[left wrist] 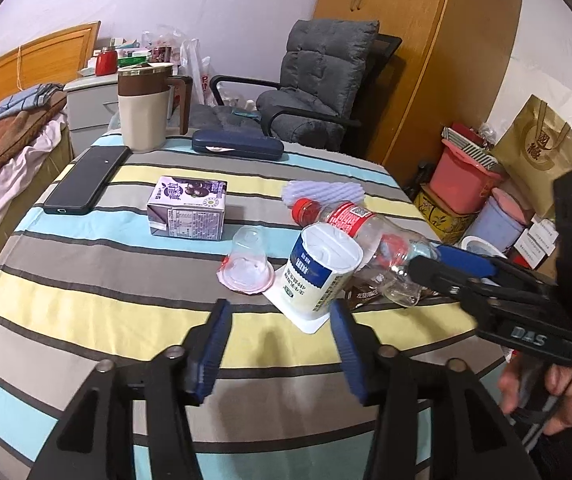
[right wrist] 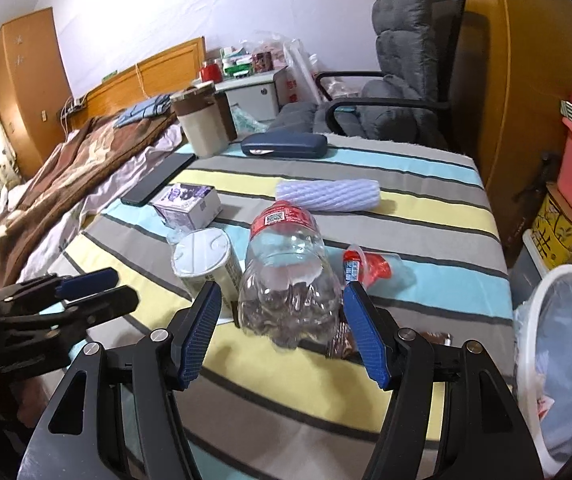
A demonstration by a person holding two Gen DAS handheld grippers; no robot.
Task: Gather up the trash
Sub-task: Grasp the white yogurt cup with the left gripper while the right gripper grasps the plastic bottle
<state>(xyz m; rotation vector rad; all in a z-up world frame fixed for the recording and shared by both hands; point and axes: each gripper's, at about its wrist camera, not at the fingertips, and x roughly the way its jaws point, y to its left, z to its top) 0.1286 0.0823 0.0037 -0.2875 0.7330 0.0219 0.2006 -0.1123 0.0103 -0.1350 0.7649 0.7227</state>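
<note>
A: Lying on its side on the striped cloth, the bottle (right wrist: 286, 276) points its base at the right gripper (right wrist: 281, 332); long axis runs away from it; that hand is nearer.

B: Jaws wide, straddling the base, gripping nothing; left gripper (left wrist: 281, 344) also gapes, empty, before the yogurt cup (left wrist: 318, 272).

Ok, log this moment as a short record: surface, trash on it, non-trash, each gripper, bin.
surface: striped tablecloth
trash: clear plastic bottle on its side; white cup; purple carton; clear lid cup
non-trash: phone, glasses case, mug
left gripper: open, near the white cup, holding nothing
right gripper: open, fingers either side of the bottle's base
bin: white-rimmed, lined, at table's right edge
</note>
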